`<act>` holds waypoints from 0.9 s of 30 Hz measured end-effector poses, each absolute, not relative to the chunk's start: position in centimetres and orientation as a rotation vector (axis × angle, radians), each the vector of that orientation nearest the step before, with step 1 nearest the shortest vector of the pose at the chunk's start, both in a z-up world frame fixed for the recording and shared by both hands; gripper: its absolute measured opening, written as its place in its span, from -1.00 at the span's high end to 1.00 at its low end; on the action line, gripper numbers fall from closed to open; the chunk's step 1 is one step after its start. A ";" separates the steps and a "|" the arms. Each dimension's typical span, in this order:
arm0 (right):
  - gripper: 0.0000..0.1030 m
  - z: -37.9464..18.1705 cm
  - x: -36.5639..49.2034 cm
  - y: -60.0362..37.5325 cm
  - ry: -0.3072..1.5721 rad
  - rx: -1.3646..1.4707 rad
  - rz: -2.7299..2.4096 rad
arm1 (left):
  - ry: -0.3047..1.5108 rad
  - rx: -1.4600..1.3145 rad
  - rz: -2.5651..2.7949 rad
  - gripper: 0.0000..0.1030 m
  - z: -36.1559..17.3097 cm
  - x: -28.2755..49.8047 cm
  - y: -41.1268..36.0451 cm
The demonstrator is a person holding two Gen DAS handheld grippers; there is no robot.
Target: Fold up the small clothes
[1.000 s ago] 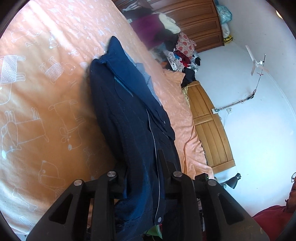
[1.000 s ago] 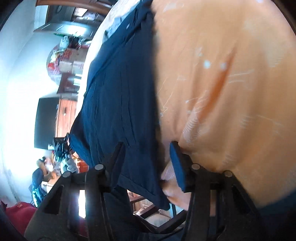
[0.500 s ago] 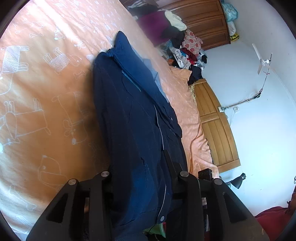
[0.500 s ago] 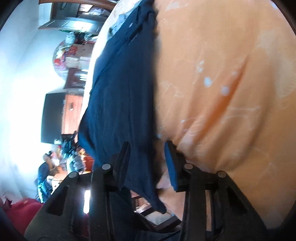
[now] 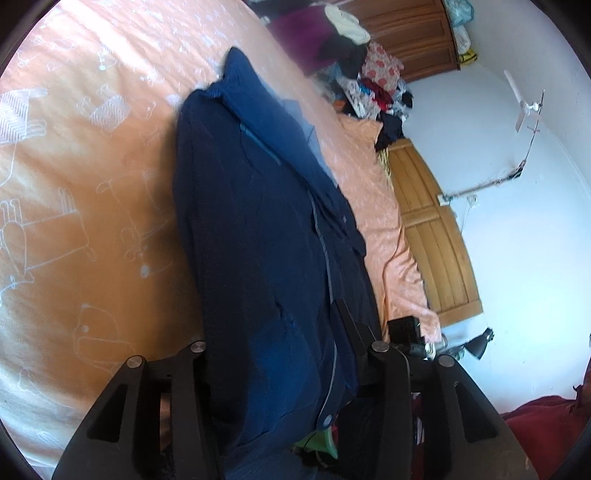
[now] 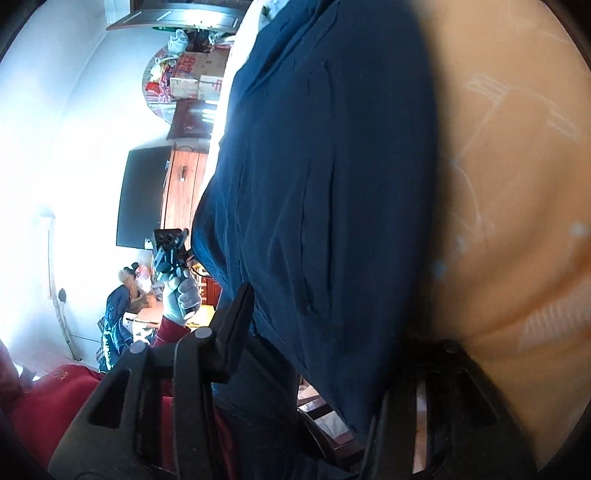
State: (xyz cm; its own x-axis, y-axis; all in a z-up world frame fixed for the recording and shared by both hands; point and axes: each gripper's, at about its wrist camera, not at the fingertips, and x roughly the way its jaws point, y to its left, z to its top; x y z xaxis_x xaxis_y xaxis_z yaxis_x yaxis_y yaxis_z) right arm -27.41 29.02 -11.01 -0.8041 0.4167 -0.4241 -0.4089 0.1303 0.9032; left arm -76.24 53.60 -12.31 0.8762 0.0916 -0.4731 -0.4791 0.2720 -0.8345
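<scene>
A navy blue garment [image 5: 266,221] lies lengthwise on the orange printed bedsheet [image 5: 74,184], a lighter blue lining showing at its far end. Its near hem runs between the fingers of my left gripper [image 5: 277,321]; the jaws stand apart, and only the right finger [image 5: 347,321] shows. In the right wrist view the same garment [image 6: 325,166] fills the middle. Its edge drapes between the wide-open jaws of my right gripper [image 6: 328,314], hiding the right finger. The left gripper [image 6: 170,243] appears there too, held by a gloved hand [image 6: 181,295] at the garment's other corner.
A pile of mixed clothes [image 5: 354,48] sits at the bed's far end before a wooden wardrobe [image 5: 413,33]. A wooden bed board [image 5: 436,240] and a black lamp [image 5: 480,343] are on the right. A dark screen [image 6: 142,195] and boxes [image 6: 192,74] are against the far wall.
Both grippers' jaws have spread wider. The right gripper has pushed in closer, so the garment's edge now covers its right finger. The left gripper has shifted slightly along the hem.
</scene>
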 end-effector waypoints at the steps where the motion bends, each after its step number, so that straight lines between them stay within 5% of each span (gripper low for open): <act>1: 0.15 -10.7 -27.5 28.8 1.792 0.019 1.741 | 0.381 -1.240 0.394 0.13 -12.4 -76.3 53.6; 24: 0.28 -11.5 -29.0 29.5 1.811 -0.015 1.700 | 0.678 -1.146 0.092 0.23 -13.7 -73.8 53.2; 26: 0.29 -11.3 -29.1 29.5 1.802 -0.019 1.698 | 0.717 -1.150 0.126 0.61 -14.5 -73.4 53.6; 27: 0.29 -11.1 -29.2 29.5 1.788 -0.033 1.698 | 0.712 -1.155 0.134 0.65 -14.8 -73.4 53.7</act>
State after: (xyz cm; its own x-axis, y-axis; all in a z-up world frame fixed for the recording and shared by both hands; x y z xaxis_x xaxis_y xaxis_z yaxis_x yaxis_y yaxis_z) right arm -29.16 29.51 -11.09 -0.7801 0.4132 -0.4699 -0.4479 0.1556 0.8804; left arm -73.41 53.74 -14.84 0.7756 -0.2556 -0.5772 -0.4475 0.4222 -0.7883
